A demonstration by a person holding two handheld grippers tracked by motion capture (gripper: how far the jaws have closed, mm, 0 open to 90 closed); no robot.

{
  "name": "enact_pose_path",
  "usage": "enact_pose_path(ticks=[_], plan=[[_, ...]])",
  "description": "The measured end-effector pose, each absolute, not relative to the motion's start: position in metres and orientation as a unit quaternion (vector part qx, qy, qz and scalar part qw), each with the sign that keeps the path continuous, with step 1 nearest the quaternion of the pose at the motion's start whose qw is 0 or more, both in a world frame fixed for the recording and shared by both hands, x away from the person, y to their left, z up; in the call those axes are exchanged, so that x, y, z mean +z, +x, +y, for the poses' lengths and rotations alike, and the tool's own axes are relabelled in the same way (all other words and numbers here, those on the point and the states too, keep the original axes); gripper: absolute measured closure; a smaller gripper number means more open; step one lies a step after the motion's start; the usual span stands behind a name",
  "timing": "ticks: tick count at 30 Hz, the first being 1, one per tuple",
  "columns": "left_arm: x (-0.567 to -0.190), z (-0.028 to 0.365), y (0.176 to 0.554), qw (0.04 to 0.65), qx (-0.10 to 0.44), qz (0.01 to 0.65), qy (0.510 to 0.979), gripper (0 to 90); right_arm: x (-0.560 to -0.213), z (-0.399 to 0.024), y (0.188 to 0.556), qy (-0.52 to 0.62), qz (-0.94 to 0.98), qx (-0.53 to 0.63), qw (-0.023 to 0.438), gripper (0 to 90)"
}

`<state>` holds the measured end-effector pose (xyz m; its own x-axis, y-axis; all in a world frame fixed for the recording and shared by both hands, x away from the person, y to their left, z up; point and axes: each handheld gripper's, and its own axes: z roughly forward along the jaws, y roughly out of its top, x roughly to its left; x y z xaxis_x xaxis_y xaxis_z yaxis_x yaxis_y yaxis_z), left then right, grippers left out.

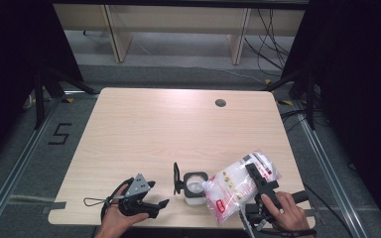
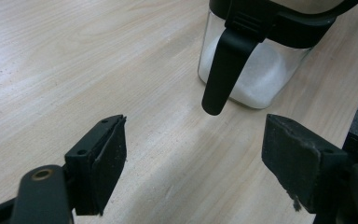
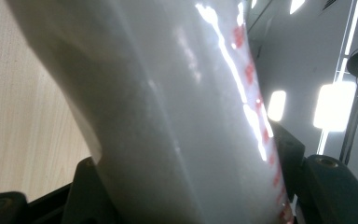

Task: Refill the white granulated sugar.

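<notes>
Pouring is underway: the right hand-held gripper (image 1: pixel 258 186) clamps the tilted bag (image 1: pixel 238 186) over the open jar (image 1: pixel 194 186) — seemingly part-filled; left hand-held gripper (image 2: pixel 193 163) wide open, empty.

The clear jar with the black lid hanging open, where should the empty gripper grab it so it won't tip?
Grip the clear square jar around its glass body, below the black rim. Come level from the left gripper's side: the right side is crowded by the white plastic bag, and the flipped-open black lid would probably just swing.
</notes>
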<state>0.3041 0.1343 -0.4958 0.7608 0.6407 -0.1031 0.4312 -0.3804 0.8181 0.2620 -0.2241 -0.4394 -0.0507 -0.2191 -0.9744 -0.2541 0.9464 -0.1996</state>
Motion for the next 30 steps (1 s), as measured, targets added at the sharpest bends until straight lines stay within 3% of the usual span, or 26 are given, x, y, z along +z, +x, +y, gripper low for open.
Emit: enact_pose_path(ticks=[30], plan=[[-0.4974,0.1334,0.3044,0.452,0.113,0.327,0.822,21.6,-0.4397,-0.2276,0.2643,-0.153,0.729,0.03,0.666,45.8]])
